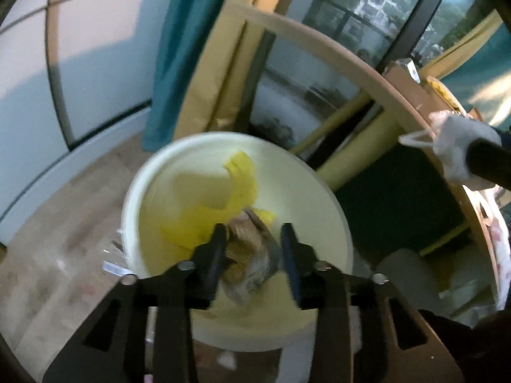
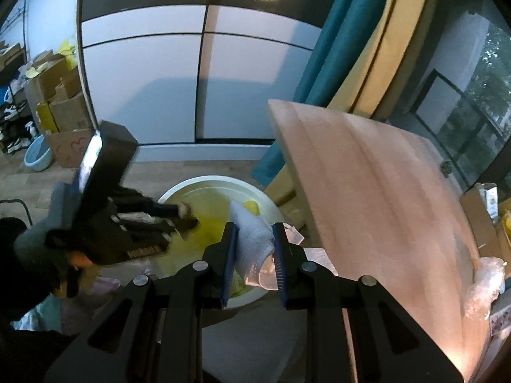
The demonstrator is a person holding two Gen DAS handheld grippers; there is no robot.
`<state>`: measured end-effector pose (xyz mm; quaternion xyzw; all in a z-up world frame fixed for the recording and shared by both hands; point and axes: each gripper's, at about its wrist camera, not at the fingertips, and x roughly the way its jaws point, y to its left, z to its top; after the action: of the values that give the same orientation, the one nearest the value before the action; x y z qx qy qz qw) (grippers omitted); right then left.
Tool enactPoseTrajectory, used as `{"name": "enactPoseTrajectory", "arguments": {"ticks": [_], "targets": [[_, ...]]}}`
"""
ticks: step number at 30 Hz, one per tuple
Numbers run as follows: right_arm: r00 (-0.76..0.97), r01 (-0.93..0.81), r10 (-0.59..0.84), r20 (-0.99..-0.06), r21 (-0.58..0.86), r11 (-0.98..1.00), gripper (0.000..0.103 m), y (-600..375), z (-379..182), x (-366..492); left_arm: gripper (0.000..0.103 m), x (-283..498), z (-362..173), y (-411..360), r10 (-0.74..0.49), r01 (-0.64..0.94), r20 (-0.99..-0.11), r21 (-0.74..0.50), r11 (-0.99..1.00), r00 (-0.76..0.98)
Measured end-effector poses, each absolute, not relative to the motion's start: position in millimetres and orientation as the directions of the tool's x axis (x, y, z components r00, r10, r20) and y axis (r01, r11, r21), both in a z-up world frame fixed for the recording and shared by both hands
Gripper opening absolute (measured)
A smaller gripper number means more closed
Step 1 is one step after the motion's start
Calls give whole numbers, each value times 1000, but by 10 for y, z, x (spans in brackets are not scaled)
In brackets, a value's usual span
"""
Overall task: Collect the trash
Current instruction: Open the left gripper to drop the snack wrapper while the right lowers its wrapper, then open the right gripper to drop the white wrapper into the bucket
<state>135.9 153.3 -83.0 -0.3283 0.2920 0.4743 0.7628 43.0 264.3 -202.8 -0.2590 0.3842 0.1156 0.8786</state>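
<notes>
A white round bin (image 1: 325,210) stands on the floor with yellow wrapper scraps (image 1: 239,185) inside; it also shows in the right wrist view (image 2: 204,185). My left gripper (image 1: 252,239) is over the bin's mouth, shut on a crumpled brown and grey wrapper (image 1: 249,249). My right gripper (image 2: 254,233) is shut on a white face mask (image 2: 255,242), held above the bin's near rim beside the table edge. In the left wrist view the mask (image 1: 453,146) and the right gripper show at the right edge. The left gripper (image 2: 182,215) shows over the bin.
A wooden table (image 2: 383,207) stands right of the bin, with cardboard boxes (image 2: 479,220) and a plastic bag (image 2: 485,277) on it. Teal curtain (image 1: 179,63) and windows lie behind. Boxes, shoes and a blue basin (image 2: 38,156) line the far left wall.
</notes>
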Motion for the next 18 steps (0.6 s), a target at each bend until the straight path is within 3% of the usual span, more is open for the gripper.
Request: {"name": "enactPoseTrajectory", "arguments": {"ticks": [4,14,16,18], "targets": [[367,-919,513,-776,-214,332,22,1644,-917,1405,57,448,-2076,2627,-33,-391,-723,-411,823,690],[281,-943,491,-825,-144,298,24,1884,-1150,1477,58,98,-1907,2994,128,-517,-716,-358,777,687],[245,-951,481,-842,-113,287,28,1917,-1199,1499,58,-4,-1867,3083,167,-549,-713,-347,760,681],[224,-953,477,-850,-89,288,43,1925,-1223,1521,58,-53,-1838,3142,189,-569,-711,-344,747,678]]}}
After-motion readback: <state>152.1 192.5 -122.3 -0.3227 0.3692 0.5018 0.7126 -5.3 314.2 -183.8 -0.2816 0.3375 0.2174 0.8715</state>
